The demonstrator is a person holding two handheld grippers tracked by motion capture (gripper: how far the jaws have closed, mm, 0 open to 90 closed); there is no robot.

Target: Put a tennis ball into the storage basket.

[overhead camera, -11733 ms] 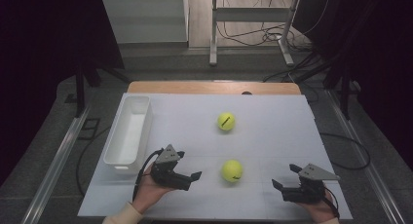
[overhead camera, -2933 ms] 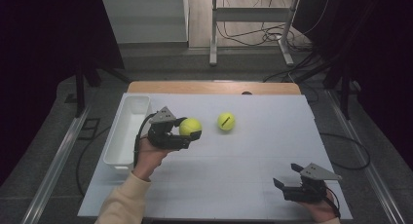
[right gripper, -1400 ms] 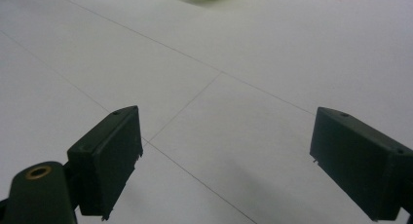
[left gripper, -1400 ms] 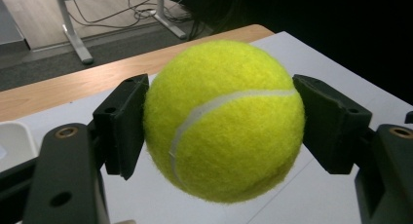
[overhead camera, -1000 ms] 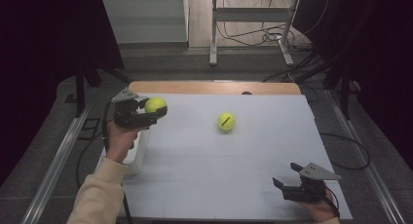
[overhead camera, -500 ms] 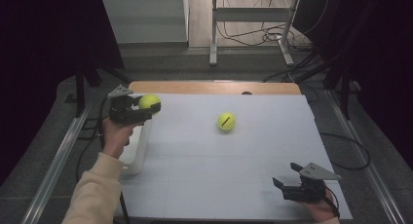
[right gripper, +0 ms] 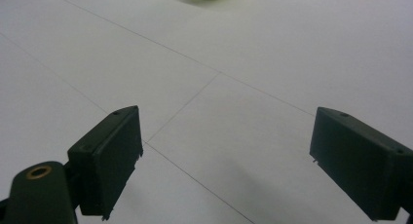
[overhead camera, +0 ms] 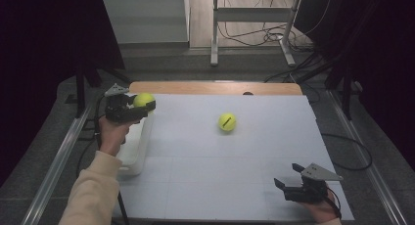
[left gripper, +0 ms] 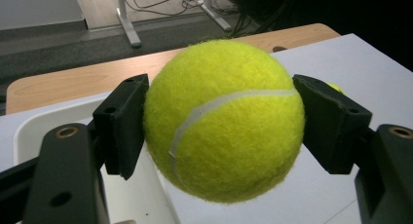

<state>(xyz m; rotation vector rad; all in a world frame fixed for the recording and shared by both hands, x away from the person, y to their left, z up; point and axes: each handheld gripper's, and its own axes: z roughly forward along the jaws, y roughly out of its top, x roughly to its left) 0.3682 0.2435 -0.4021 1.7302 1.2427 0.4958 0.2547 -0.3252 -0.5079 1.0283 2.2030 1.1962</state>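
- The left gripper (overhead camera: 142,107) sits in the upper left of the high view, its two pads pinching a yellow tennis ball (overhead camera: 143,99); in the left gripper view the ball (left gripper: 224,119) fills the gap, a black pad pressed on each flank.
- The held ball hangs over the far end of the white bin (overhead camera: 136,151), which lies along the left edge of the white table (overhead camera: 235,186).
- I judge the ball light, springy and felt-covered, so it grips well and will not slip easily; it will bounce and roll if let go from high up.
- The best hold seems to be across its widest part, pads on opposite sides, as it is taken now.
- The bin is a shallow, open, rectangular tray; the arm and gripper cover part of it, and what shows of its inside looks empty.
- A second tennis ball (overhead camera: 227,122) rests on the table right of centre, well apart from the bin.
- The right gripper (overhead camera: 288,186) lies at the lower right of the high view, jaws spread wide with nothing between them, just above the table surface (right gripper: 234,112).
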